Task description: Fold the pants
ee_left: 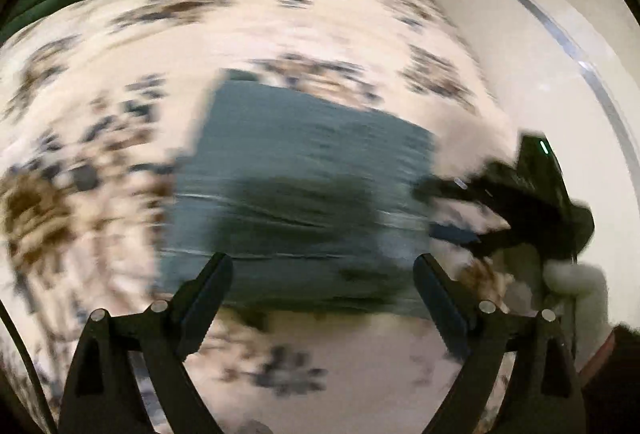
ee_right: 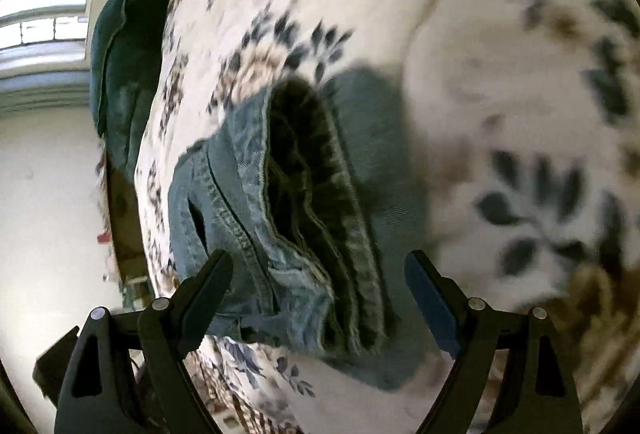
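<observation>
Pants [ee_left: 296, 178] folded into compact denim rectangle, laid flat on floral bedspread [ee_left: 280, 14], likely for final squaring. Left gripper [ee_left: 323, 274] spread wide, empty, poised above near edge of bundle. Right gripper [ee_right: 319, 270] likewise wide, empty, straddling stacked fold edges without contact; right gripper [ee_left: 520, 194] beside bundle end

Blue denim pants [ee_right: 280, 202] — folded in layers — on floral bedspread [ee_right: 480, 34].

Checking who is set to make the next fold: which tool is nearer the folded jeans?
Right, by a little. The right tool hangs open just over the jeans' stacked edges. The left tool is open too, at their near edge, seemingly farther above.
</observation>
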A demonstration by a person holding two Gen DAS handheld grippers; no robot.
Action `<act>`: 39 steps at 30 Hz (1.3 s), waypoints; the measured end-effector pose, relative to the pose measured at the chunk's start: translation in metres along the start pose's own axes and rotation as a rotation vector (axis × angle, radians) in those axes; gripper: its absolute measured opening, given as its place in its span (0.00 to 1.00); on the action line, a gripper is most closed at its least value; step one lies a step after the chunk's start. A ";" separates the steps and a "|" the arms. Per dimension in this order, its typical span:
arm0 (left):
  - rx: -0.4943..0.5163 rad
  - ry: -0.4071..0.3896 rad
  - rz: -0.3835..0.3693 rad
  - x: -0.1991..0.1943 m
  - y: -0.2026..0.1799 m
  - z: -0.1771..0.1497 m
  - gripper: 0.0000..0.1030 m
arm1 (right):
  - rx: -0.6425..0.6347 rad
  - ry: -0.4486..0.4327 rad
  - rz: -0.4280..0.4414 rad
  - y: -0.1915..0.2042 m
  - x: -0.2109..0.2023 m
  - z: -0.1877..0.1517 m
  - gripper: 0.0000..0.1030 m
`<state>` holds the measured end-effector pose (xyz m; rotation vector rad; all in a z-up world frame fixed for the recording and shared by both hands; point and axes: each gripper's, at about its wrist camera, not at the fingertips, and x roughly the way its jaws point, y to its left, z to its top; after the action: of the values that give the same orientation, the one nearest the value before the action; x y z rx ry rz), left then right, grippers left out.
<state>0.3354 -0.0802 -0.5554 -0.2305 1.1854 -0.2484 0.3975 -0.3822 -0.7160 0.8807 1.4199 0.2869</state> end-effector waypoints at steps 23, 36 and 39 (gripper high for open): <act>-0.167 -0.036 0.043 0.019 0.071 0.104 0.89 | -0.004 -0.257 -0.195 -0.011 -0.059 -0.019 0.15; -0.124 0.403 -0.162 0.198 0.033 0.158 0.59 | 0.028 -0.169 -0.267 -0.056 -0.043 -0.021 0.22; -0.204 0.425 -0.249 0.198 0.052 0.162 0.52 | 0.093 -0.136 -0.218 -0.078 -0.050 -0.019 0.42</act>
<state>0.5603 -0.0847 -0.6878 -0.5240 1.6070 -0.4085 0.3461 -0.4603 -0.7300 0.7968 1.3971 -0.0042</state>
